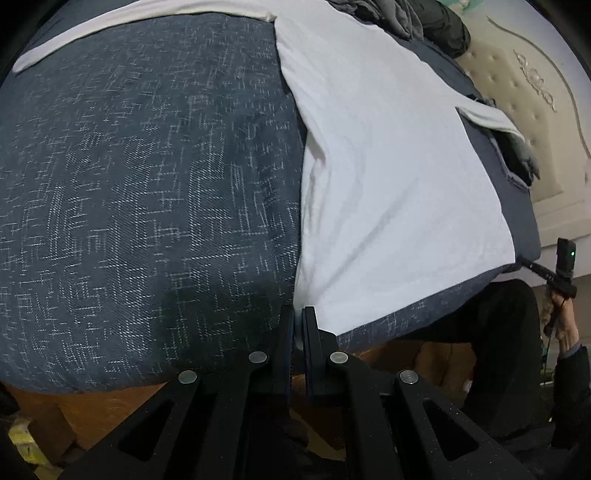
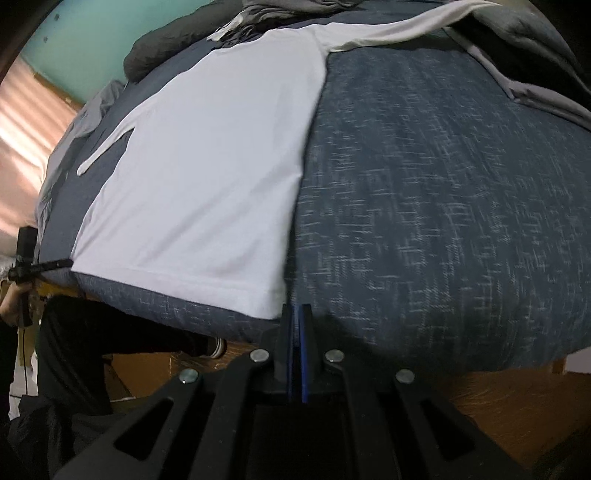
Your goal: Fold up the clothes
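A white T-shirt [image 1: 388, 184] [image 2: 207, 192] lies spread flat on a dark blue patterned bed cover [image 1: 147, 184] [image 2: 443, 221], its hem along the near edge of the bed. My left gripper [image 1: 299, 312] is shut on one hem corner, and white fabric shows between its pads. The right wrist view shows that gripper [image 2: 68, 263] small at the shirt's far corner. My right gripper [image 2: 295, 308] is shut at the other hem corner. That corner lies against its left finger, and no fabric shows between the blue pads. In the left wrist view the right gripper [image 1: 526, 263] tips that same corner.
Grey clothes [image 1: 406, 18] [image 2: 295, 7] are piled at the far side of the bed. A padded beige headboard [image 1: 535, 110] stands beyond one side. The person's dark trouser legs [image 1: 498, 332] [image 2: 74, 332] stand against the bed's near edge, above the wooden floor [image 2: 517, 406].
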{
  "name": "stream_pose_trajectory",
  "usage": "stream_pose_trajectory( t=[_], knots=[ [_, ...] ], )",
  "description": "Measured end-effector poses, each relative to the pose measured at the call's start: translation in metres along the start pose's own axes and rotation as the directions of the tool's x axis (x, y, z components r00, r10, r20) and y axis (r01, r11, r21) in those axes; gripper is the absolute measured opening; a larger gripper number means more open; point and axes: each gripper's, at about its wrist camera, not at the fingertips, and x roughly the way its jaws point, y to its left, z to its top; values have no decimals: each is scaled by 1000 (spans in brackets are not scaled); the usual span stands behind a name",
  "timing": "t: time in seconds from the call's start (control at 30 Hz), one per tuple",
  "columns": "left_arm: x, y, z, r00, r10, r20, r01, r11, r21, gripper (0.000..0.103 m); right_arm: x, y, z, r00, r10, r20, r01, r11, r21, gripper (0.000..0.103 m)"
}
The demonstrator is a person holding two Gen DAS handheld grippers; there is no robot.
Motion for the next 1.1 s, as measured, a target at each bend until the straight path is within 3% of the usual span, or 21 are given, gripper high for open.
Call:
stream_pose_trajectory(
  t=[0.37,0.4,0.43,0.5,0.7,0.77,0.8,1.1],
  knots=[
    [6,0,1,1000,2,-7,-2,1000,-18,5,-6,1,18,998,46,34,-48,997,64,6],
    [6,0,1,1000,0,-6,0,1000,-20,5,-3,1,20,998,56,28,-58,996,74,15],
    [6,1,1,1000,-2,-4,2,1000,-22,5,0,0,22,998,67,21,-69,994,83,31],
    [4,2,1,1000,-6,-2,6,1000,-23,5,8,0,25,997,83,7,-83,992,99,38],
    [1,-1,4,1000,-7,5,7,1000,-17,5,26,10,33,994,101,-52,-96,991,95,37],
    [4,-8,8,1000,-5,7,5,1000,-15,5,33,13,33,995,63,-78,-56,995,85,20],
    [6,-11,10,1000,-4,8,4,1000,-14,5,33,14,32,995,55,-80,-49,996,77,3],
    [17,-26,20,1000,5,-13,-5,1000,-12,5,7,19,30,998,-24,-63,24,1000,3,3]
  ],
)
